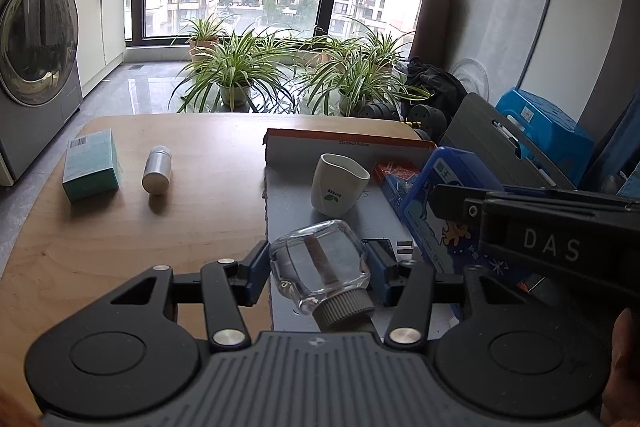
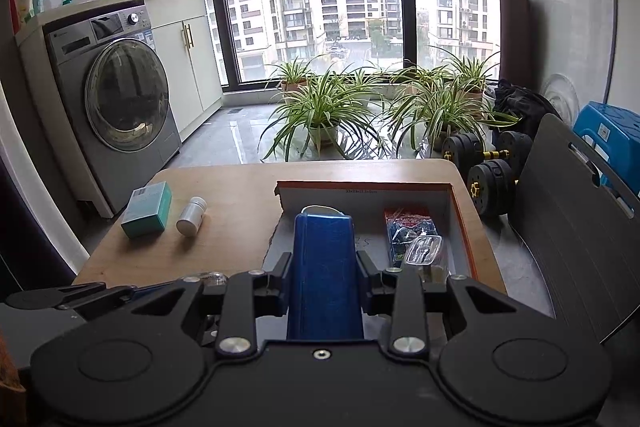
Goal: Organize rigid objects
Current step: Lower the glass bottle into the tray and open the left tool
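My left gripper [image 1: 318, 267] is shut on a clear glass bottle [image 1: 320, 261] with a grey screw cap, held over the near left part of the shallow cardboard box [image 1: 344, 147]. My right gripper [image 2: 322, 267] is shut on a blue plastic case [image 2: 322, 267], held on edge above the box [image 2: 460, 223]; the case also shows in the left wrist view [image 1: 436, 203]. In the box stand a white cup [image 1: 338, 185], a red and blue card pack [image 2: 408, 227] and a small clear plastic piece [image 2: 424, 249]. A teal carton [image 1: 92, 167] and a silver canister [image 1: 157, 169] lie on the wooden table [image 1: 160, 247] at left.
A washing machine [image 2: 120, 95] stands left of the table. Potted plants [image 2: 320, 111], dumbbells [image 2: 486, 167] and a grey chair back [image 2: 572, 211] lie beyond and to the right. A blue stool [image 2: 612, 131] is at far right.
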A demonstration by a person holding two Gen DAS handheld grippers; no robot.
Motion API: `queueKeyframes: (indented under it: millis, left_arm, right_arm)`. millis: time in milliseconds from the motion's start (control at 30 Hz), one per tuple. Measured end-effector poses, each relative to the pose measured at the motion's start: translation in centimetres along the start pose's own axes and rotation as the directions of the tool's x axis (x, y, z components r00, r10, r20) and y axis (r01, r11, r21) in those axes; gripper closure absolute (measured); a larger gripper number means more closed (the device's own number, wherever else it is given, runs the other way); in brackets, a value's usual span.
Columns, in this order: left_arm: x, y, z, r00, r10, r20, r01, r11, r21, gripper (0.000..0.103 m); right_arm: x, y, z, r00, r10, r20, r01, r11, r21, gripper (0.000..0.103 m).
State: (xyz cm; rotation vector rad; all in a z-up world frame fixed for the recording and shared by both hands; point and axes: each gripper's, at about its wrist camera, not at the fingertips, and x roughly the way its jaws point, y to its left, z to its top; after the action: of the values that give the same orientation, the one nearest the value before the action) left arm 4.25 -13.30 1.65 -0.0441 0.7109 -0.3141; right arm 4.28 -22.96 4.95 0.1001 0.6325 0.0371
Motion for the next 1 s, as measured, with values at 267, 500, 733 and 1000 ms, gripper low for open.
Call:
queueKeyframes:
  millis: [267,500,733,1000]
  left_arm:
    - [0.7,0.1,-0.1,1.0,-0.008,-0.009,0.008,1.0,-0.005,0.059]
    - [1.9,1.1,-0.2,0.999,-0.029,-0.03,0.027,0.999,-0.039,0.061]
    - [1.3,4.6,0.3,0.999,0.03,-0.014,-0.032,0.993,-0.115,0.061]
    - [0.5,9.6,-0.8,0.988,0.149,-0.05,-0.156,0.968,-0.196,0.061]
  right_arm:
    - [1.0,-0.2,0.1,1.0,-0.01,-0.021,0.01,1.0,0.001,0.063]
    - [2.0,-0.7,-0.2,0.999,-0.028,-0.045,0.028,1.0,0.011,0.063]
    - [2.9,-0.6,-0.4,0.998,-0.01,-0.062,0.012,1.0,0.023,0.063]
    - [3.8,0.6,-0.8,0.996,0.03,-0.085,-0.029,0.999,0.017,0.063]
